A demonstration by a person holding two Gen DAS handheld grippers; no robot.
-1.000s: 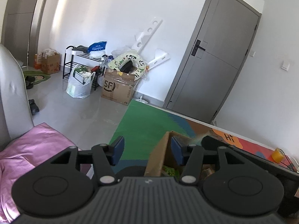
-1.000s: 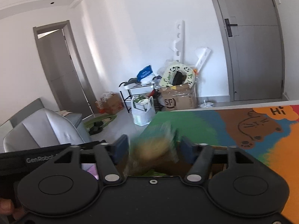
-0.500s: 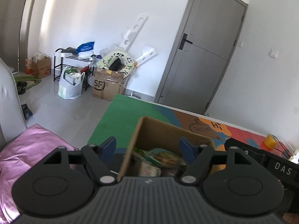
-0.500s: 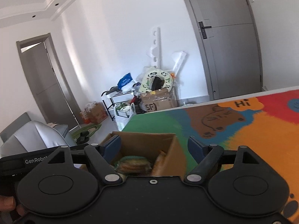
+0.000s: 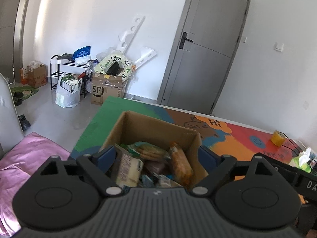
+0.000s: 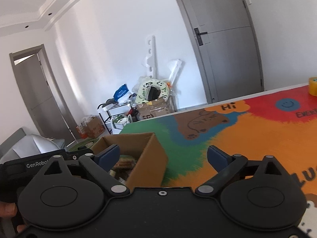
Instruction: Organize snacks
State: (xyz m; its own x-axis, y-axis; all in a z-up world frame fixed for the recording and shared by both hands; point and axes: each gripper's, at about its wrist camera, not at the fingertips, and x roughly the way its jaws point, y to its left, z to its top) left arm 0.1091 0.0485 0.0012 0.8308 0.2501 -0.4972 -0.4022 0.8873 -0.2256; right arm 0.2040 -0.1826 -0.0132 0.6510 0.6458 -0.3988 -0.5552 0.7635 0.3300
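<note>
Left tongs [image 5: 156,156] tilted downward over an open brown cardboard box [image 5: 138,127], jaws wide apart, just been opening, gripping nothing; the box's two side walls sitting between the blue pads [image 5: 106,155]. Right tongs [image 6: 163,155] likewise tilted down, jaws spread wide and just been opening, empty; near right corner of the same box between the blue fingers [image 6: 110,154], the rest of the gap over the colourful cartoon-printed worktop [image 6: 247,138].

One box only, resting on the green end of that worktop. Inside, right below and ahead of the left tongs, a loose heap of packaged snacks [image 5: 146,160]: roughly five or six wrappers, exact count hard to tell, among them one orange packet [image 5: 179,163], one green-edged biscuit pack [image 5: 147,150] and one pale labelled pack [image 5: 128,168]. One yellow tape roll [image 5: 277,137] far ahead to the right of the left tongs. Part of one hand [image 6: 8,208] at the lower left edge of the right view, beside the black body of the other device.
</note>
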